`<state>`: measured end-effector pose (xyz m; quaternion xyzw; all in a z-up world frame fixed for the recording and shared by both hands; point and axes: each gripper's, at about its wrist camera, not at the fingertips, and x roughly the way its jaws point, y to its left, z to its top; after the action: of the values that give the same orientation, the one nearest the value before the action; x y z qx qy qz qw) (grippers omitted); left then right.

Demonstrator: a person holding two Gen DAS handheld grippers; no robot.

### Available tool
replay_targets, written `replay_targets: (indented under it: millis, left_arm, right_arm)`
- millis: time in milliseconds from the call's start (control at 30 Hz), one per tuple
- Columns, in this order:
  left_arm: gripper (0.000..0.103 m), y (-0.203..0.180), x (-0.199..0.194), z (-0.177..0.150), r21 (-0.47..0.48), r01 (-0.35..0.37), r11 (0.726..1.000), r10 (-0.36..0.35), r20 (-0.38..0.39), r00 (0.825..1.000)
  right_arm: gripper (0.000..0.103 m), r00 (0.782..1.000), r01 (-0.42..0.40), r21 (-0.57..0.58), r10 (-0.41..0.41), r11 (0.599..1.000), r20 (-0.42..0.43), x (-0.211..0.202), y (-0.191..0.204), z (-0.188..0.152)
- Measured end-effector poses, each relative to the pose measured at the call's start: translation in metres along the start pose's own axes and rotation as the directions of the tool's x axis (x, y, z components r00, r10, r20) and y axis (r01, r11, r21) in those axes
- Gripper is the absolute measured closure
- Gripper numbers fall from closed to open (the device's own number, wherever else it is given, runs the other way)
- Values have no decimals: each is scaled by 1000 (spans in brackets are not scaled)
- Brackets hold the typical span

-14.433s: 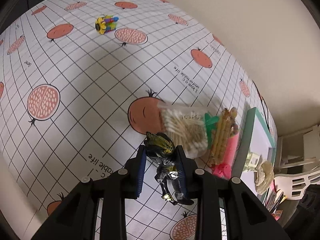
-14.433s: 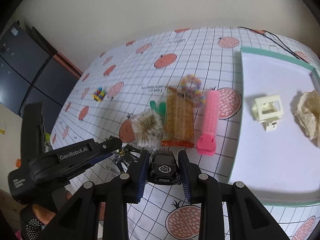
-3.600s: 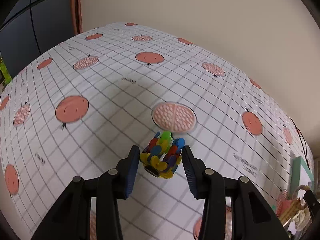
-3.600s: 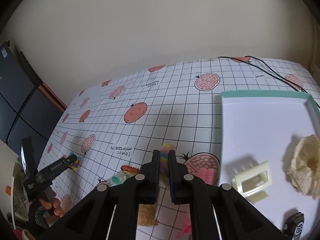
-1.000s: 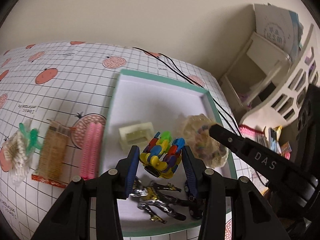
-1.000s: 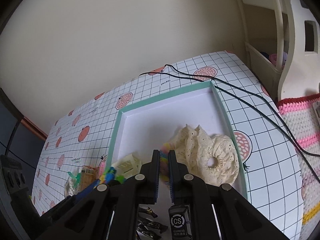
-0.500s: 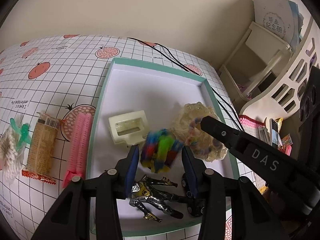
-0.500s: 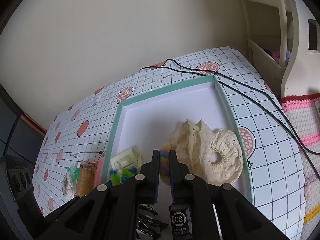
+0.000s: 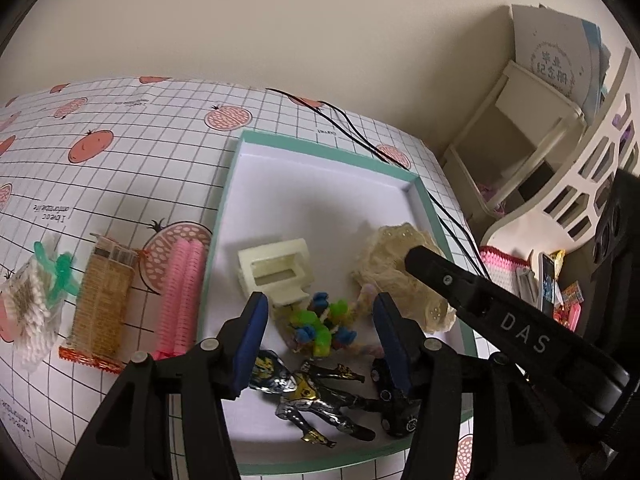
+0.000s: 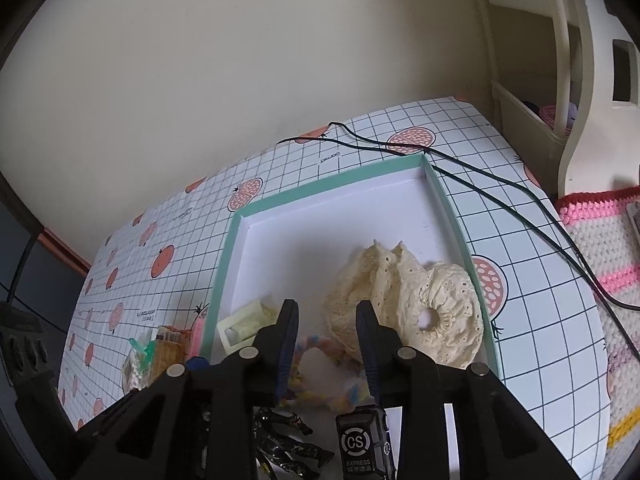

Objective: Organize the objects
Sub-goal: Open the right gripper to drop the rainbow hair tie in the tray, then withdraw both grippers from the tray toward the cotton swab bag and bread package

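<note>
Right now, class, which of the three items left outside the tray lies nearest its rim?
The pink hair roller, lying right alongside the tray edge; the toothpick packet and the cotton swab bag sit farther out.

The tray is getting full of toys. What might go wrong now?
The colourful block toy was just dropped among others; it sits crowded against the cream clip and pastel ring, so it may roll.
Both tools, left and right, hang open close together above the tray; they might bump.
The pink roller, snack pack and cotton swabs still wait outside, and space near the front is tight.
</note>
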<state>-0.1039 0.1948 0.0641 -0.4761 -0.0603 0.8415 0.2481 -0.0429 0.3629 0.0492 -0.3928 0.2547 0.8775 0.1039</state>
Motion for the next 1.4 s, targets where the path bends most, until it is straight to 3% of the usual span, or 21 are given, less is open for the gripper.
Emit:
replay_targets:
  millis: [300, 500, 567, 633, 933, 1033, 1200, 1267, 1400]
  left_arm:
    - [41, 23, -6, 6, -62, -53, 997, 55, 21, 998]
    - [31, 47, -11, 12, -97, -138, 986, 143, 38, 989]
    - [22, 58, -11, 13, -122, -159, 980, 165, 35, 986]
    - [22, 66, -12, 14, -147, -180, 973, 186, 30, 982]
    - [14, 85, -12, 7, -178, -238, 955, 242, 4, 970]
    - [4, 86, -11, 7, -174, -250, 953, 253, -5, 968]
    - [3, 87, -14, 5, -167, -264, 950, 266, -10, 964]
    - [3, 87, -15, 4, -160, -270, 950, 271, -14, 962]
    - [3, 88, -18, 3, -152, -281, 948, 282, -14, 959]
  right_arm:
    - [53, 1000, 21, -8, -21, 1000, -3, 2, 1, 1]
    - [48, 999, 45, -60, -47, 997, -28, 10, 9, -6]
    - [41, 998, 51, -82, -54, 995, -36, 12, 12, -9]
    - [38, 997, 56, -94, -60, 994, -40, 13, 16, -10]
    - [32, 993, 86, -142, -97, 986, -73, 17, 25, -16]
    - [28, 991, 90, -137, -102, 986, -82, 15, 23, -18]
    - [15, 988, 111, -139, -124, 984, -92, 11, 19, -23]
    - [4, 987, 115, -145, -129, 983, -94, 10, 19, -25]
    - [1, 988, 110, -147, -125, 983, -93, 6, 21, -28]
